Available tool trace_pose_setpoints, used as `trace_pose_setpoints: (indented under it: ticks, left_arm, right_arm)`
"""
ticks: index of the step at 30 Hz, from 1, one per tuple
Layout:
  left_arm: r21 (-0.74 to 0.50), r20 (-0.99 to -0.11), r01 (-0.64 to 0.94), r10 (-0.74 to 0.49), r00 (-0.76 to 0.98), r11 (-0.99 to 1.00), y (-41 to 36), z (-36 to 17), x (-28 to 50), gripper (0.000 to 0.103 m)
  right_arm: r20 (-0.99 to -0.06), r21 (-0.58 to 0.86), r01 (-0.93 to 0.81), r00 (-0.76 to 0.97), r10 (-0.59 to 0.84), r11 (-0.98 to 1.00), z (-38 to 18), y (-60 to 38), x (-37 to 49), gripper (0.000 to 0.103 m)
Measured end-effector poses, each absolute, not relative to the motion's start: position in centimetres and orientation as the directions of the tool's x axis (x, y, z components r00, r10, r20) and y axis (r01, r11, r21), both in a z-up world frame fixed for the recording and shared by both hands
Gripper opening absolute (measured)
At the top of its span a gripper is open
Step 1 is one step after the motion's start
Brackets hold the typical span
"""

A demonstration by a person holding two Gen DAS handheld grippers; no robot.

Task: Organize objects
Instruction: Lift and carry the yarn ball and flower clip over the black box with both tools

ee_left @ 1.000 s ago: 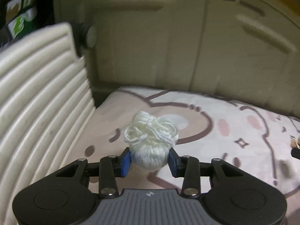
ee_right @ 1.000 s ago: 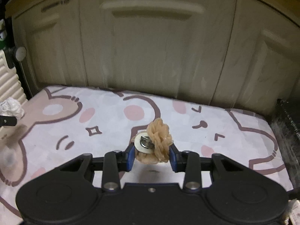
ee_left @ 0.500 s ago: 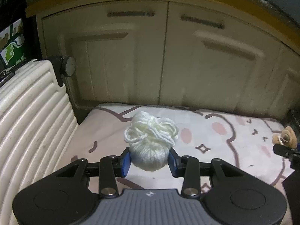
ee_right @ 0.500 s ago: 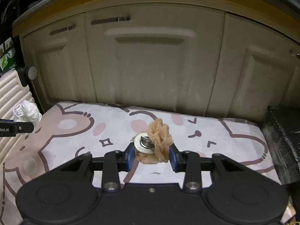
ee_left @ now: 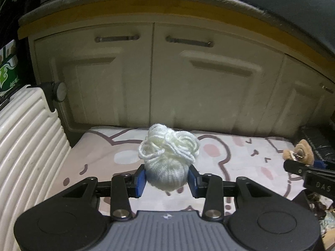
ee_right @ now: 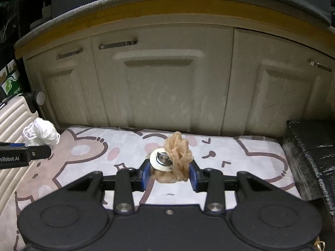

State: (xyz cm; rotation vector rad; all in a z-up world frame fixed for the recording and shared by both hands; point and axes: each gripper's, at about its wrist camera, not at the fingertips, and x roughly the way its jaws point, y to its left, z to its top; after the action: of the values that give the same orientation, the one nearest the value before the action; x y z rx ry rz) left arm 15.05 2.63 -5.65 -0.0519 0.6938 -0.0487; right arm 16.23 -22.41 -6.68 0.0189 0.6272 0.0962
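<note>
Both balls have gone up off the bunny mat (ee_left: 240,156) — left gripper (ee_left: 166,177) squeezes white yarn (ee_left: 167,159), right gripper (ee_right: 170,172) squeezes tan yarn (ee_right: 178,156) — ready to carry away.

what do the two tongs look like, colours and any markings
Both are matte black with linkage arms on silver pivot bolts and blue pads. The left tongs have a ribbed grey body; the right tongs are all black. White lettering marks each one's side.

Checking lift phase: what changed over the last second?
Both grippers rose and drew back from the cabinet: its countertop edge came into view. Unchanged: left gripper clamps the white yarn ball, right gripper the tan yarn bundle. Mat unmoved.
</note>
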Motion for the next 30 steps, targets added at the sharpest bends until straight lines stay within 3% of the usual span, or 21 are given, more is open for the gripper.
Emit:
trace_pose_setpoints:
  ticks: [30]
  left_arm:
    - [-0.130,-0.577,0.295,-0.314,0.754,0.947,-10.7,-1.9,11.6,0.042]
  right_arm:
    - [-0.541,0.030,0.035,0.841,-0.013,0.999,-1.4,-33.1,9.4,0.039]
